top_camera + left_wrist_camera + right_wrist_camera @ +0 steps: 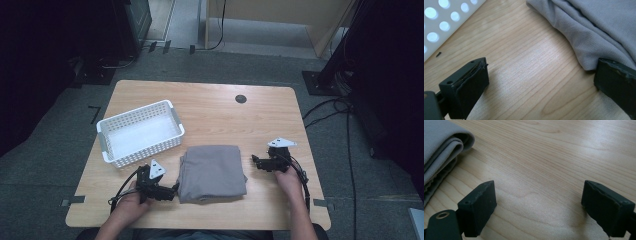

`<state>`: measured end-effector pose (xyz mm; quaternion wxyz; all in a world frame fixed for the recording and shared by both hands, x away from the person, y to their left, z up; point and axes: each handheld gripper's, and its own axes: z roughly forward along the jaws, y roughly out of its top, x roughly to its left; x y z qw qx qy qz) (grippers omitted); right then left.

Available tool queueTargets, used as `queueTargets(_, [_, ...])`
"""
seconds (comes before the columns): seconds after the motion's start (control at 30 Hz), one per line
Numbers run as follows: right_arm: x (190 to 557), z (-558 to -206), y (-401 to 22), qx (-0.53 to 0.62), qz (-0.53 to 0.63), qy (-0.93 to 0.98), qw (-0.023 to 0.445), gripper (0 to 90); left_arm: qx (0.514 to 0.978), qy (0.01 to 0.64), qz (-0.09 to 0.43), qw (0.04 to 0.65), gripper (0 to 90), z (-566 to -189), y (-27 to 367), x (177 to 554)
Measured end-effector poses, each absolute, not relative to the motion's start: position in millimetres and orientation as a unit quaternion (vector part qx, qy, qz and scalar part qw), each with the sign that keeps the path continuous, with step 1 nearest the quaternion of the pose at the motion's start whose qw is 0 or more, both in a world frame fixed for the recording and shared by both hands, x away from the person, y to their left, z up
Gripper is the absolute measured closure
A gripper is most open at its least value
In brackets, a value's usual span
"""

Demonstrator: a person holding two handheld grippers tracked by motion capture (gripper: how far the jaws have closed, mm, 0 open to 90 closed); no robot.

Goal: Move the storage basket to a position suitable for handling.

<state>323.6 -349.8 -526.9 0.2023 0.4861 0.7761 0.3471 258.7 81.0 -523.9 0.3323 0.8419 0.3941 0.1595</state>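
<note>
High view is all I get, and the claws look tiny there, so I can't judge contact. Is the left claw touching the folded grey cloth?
Observer: In the left gripper view, the left claw stands open, and one finger sits right against the edge of the folded grey cloth; nothing lies between the fingers but bare table.
Operator: And the right claw?
Observer: The right gripper view shows the right claw open over bare wood, with the cloth's folded corner off to one side, clear of both fingers.
Operator: How does the cloth's edge look there?
Observer: Several stacked layers show at that corner.
</note>
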Motion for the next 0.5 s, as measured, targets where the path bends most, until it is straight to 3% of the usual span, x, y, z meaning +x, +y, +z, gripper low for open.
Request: queueTargets(0.5, [325.2,-528.0,-347.8,0.506,0.332,0.769,0.206,1.4,0.842,0.394,0.159,0.333,0.0,-523.9,81.0,258.7])
